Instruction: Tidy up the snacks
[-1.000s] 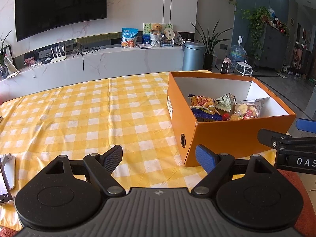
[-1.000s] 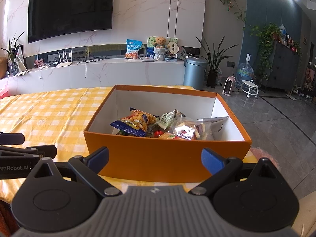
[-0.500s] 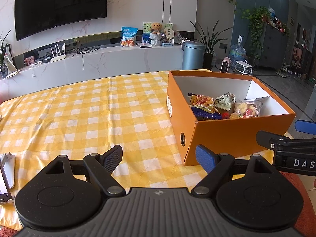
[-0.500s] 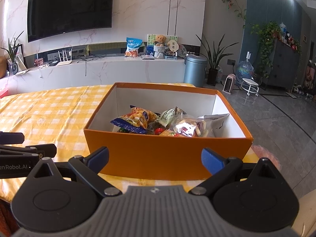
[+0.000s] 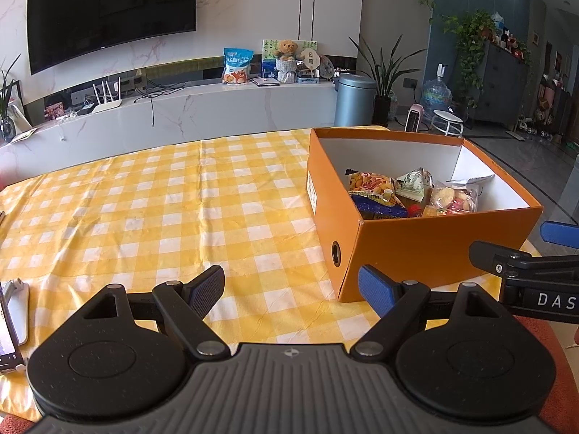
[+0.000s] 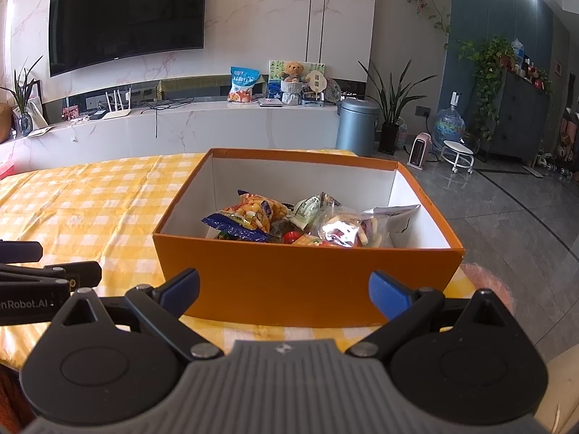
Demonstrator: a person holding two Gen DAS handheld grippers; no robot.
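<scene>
Two hand-held grippers facing an orange box (image 6: 307,282) on a table covered with a yellow checked cloth (image 5: 144,209). The box stands at the table's right edge, near its front right corner, open at the top; the snacks (image 6: 300,220) lie heaped inside on its floor: an orange-and-blue chip bag (image 5: 376,191), a green-and-white packet (image 5: 412,181) and a clear bag of biscuits (image 5: 452,197), touching one another. No snack is visible on the cloth outside the box.

Compared with a second ago, little has changed: the box and its contents have not shifted, and both views have only drifted slightly, the right camera now looking a little more down into the box. This suggests that the gathering step is largely done and that the grippers are pausing or backing off, not reaching.

The left gripper (image 5: 291,289) hovers above the cloth near the front edge, beside the box's near left corner; its fingers are spread wide and hold nothing. The right gripper (image 6: 284,291) sits just in front of the box's front wall, its fingers likewise wide apart and empty; contact with the wall cannot be told. A phone (image 5: 7,329) lies at the front left edge
</scene>
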